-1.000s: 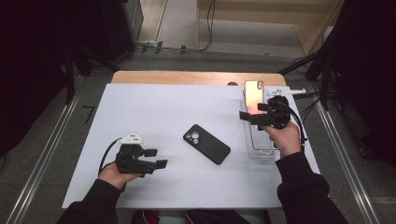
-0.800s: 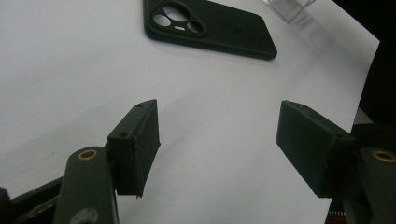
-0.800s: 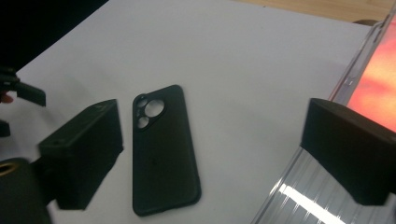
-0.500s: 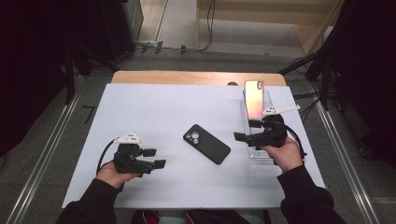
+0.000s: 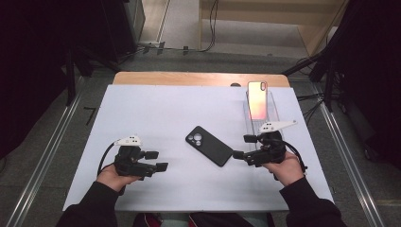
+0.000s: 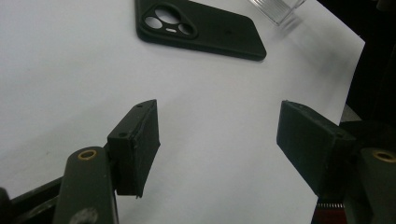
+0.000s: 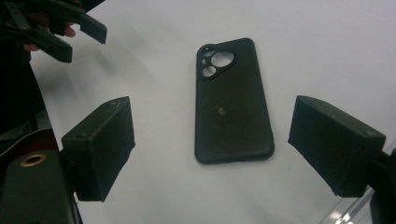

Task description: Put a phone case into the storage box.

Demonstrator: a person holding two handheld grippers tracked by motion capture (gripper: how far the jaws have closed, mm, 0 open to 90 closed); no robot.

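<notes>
We see the black phone (image 7: pixel 232 100) lying flat on the white table (image 5: pixel 156 109), just ahead of our right claw (image 7: pixel 212 149), its jaws spread, closing slightly, nothing between them

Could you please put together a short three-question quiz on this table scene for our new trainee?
1. True or false: the right gripper is shut on the black phone.
2. Which way up does the black phone lie: A) camera side up, B) screen side up?
3. What stands in the clear holder at the far right of the table?

Key: 1. False; its jaws stand apart, just short of the phone's end. 2. A. 3. A second phone, leaning upright.
</notes>
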